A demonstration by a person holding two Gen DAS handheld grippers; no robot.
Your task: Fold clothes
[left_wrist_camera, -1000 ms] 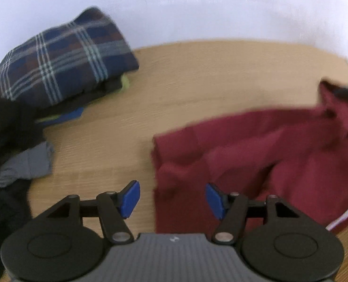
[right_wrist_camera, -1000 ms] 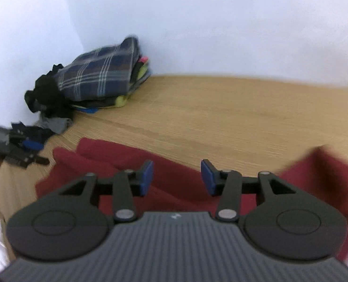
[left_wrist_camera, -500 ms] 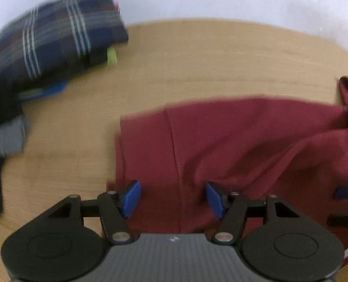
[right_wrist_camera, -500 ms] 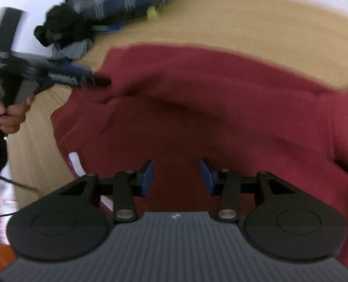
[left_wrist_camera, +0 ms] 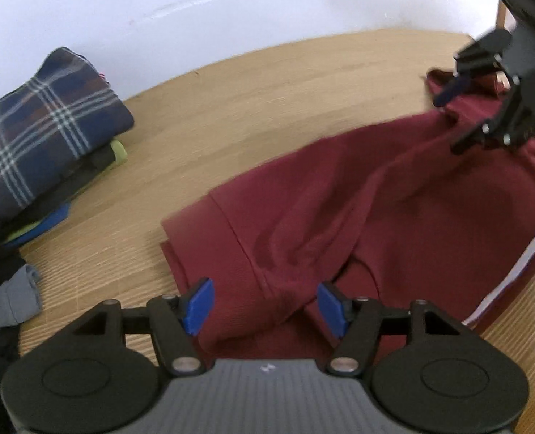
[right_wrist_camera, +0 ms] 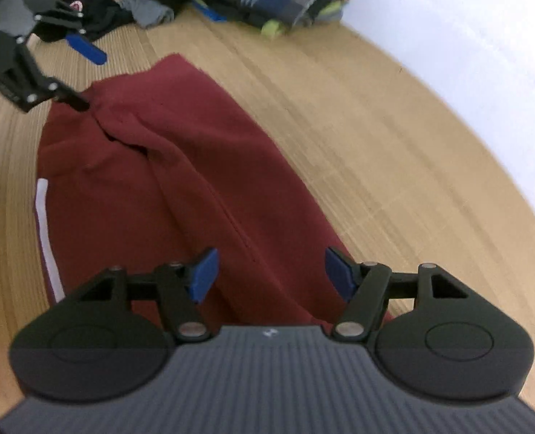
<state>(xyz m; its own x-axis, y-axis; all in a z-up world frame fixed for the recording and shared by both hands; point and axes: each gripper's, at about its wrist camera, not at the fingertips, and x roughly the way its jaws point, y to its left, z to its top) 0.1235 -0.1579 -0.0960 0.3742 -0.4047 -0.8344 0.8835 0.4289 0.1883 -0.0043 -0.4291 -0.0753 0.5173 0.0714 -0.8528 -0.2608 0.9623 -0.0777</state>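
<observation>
- Blue pads of the left gripper (left_wrist_camera: 263,305) stand apart with nothing pinched; the maroon cloth lies under and between them, but from its own camera I cannot tell whether the tips touch it.
- Blue pads on the right gripper (right_wrist_camera: 271,275) are also parted, having just been opening; fabric runs beneath the gap, yet neither pad presses on it, so this one is released too.
- Maroon garment (left_wrist_camera: 376,209), with a white stripe (right_wrist_camera: 45,231) along one side, lies spread lengthwise on the wooden table (left_wrist_camera: 267,90); each gripper sits over one end of it, the left at the squared end with a seam, the right at the far end.
- Rumpled ridges run down the middle of the cloth, and in the right wrist view a pucker sits just by the left gripper's lower finger; I judge the piece is laid out but not yet smooth.
- To do the step well, take each end at its edge, both layers together; close only once cloth is properly between the pads; pull the two ends gently apart to flatten the ridges before folding over.
- Plaid stack of folded clothes (left_wrist_camera: 46,133) and a dark heap (right_wrist_camera: 97,11) sit near the left end; keep the fold clear of them.
</observation>
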